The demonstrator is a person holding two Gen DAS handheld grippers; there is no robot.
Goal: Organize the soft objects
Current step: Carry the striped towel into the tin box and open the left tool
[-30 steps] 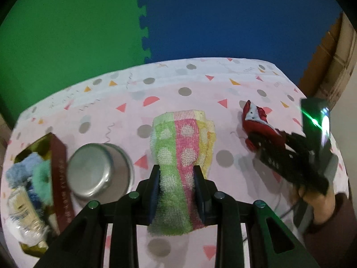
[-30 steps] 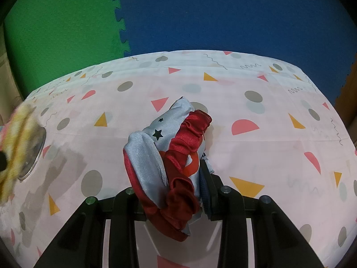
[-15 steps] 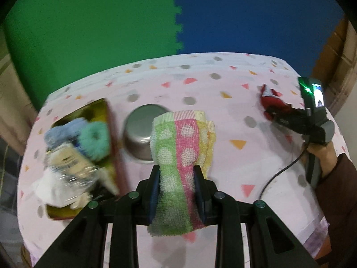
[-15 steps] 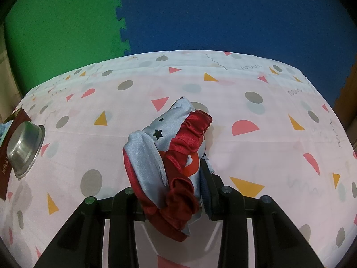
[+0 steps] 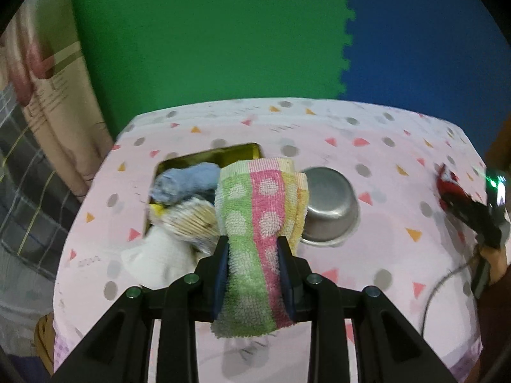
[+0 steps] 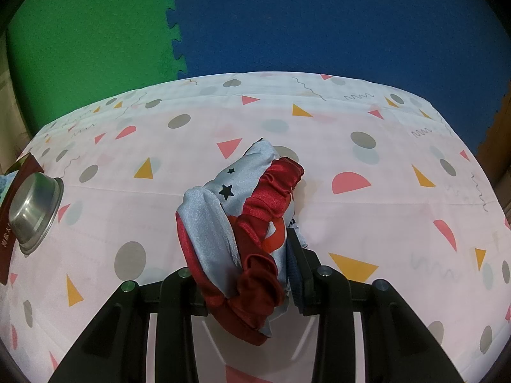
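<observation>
My left gripper [image 5: 254, 249] is shut on a folded towel [image 5: 255, 220] striped green, pink and yellow, held up above the table. Behind and left of it lies a gold box [image 5: 236, 153] holding a blue fluffy cloth [image 5: 185, 185], a beige bundle [image 5: 191, 220] and a white cloth [image 5: 156, 258]. My right gripper [image 6: 246, 249] is shut on a red and pale blue satin pouch with black stars [image 6: 246, 210], low over the tablecloth. In the left wrist view that gripper and pouch [image 5: 447, 185] show at the far right.
An upturned steel bowl [image 5: 329, 207] sits right of the box, also at the left edge of the right wrist view as the bowl [image 6: 32, 210]. The pink patterned tablecloth [image 6: 367, 210] covers the table. Green and blue foam mats form the back wall. A hand [image 5: 495, 258] and a cable show at right.
My left gripper has swung left and risen with the towel, so the gold box now lies right behind the towel and the bowl has passed to its right. The right gripper has kept still.
</observation>
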